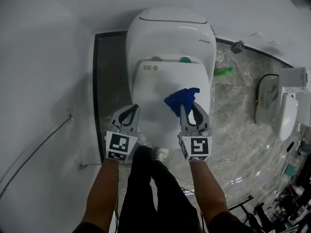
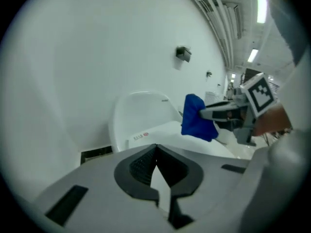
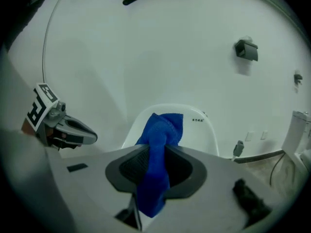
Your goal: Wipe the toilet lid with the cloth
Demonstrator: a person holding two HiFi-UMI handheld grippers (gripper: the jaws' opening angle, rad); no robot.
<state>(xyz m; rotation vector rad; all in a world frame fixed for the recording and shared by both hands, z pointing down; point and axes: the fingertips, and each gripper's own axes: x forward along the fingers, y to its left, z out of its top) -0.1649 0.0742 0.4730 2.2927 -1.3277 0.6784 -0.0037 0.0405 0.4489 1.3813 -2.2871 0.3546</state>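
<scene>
The white toilet's closed lid (image 1: 165,84) lies in front of me in the head view. My right gripper (image 1: 190,107) hangs over the lid's near right part, shut on a bunched blue cloth (image 1: 181,100). In the right gripper view the cloth (image 3: 158,154) is pinched between the pads and sticks out both ways. My left gripper (image 1: 130,109) is at the lid's near left edge, jaws shut with nothing between them. In the left gripper view its tips (image 2: 155,148) meet, and beyond them are the lid (image 2: 160,132) and the cloth (image 2: 197,118).
A white wall and a dark floor strip (image 1: 104,81) run along the left. Marble floor (image 1: 238,125) on the right holds a green item (image 1: 223,72) and another white fixture (image 1: 286,113) with a cable. The person's legs and shoes (image 1: 155,154) stand at the bowl's front.
</scene>
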